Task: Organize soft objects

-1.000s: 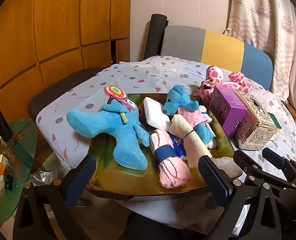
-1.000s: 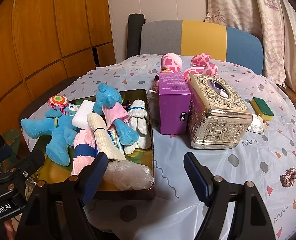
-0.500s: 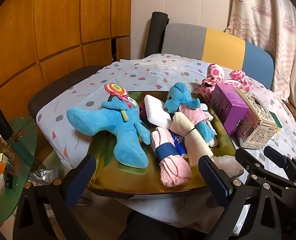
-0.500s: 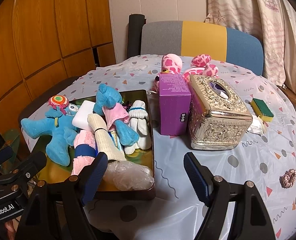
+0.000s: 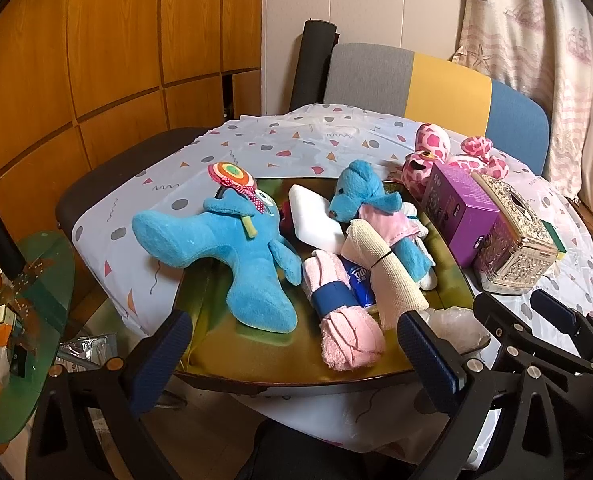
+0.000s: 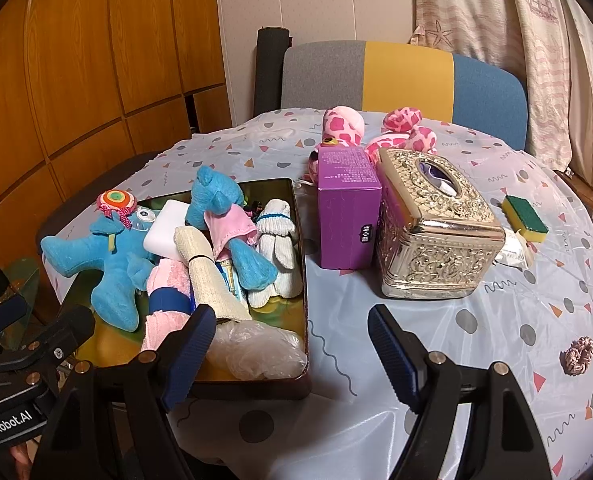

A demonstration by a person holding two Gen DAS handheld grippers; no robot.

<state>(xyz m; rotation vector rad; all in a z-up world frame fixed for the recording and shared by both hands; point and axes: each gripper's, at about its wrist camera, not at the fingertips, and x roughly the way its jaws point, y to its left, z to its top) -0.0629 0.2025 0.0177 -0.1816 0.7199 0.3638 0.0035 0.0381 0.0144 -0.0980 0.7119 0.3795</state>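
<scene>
Both grippers are held low at the near edge of the bench (image 6: 376, 360). The fingers of the left gripper (image 5: 292, 344) are spread wide with nothing between them, and so are those of the right gripper (image 6: 292, 344).

Most soft objects are already piled in the shallow tray (image 6: 302, 240) at left centre of the right wrist view: a large blue plush (image 5: 232, 248), a smaller blue plush in a pink dress (image 5: 364, 204), a rolled pink towel (image 5: 344, 312), a beige roll (image 5: 380, 264), white socks (image 6: 276, 240) and a crumpled clear bag (image 6: 252, 344).

Still outside it are a pink spotted plush (image 6: 344, 124), wedged behind the purple box (image 6: 346, 220) and the ornate tissue box (image 6: 432, 224), and a pink scrunchie (image 6: 576, 356) at lower right.

Trouble is judged likeliest at the pink plush: a reach past the boxes may topple the purple one, or only a limb may be caught. The large blue plush overhangs the tray's left rim and may be knocked off if the pile is disturbed. The flat scrunchie may be missed by the fingers.
</scene>
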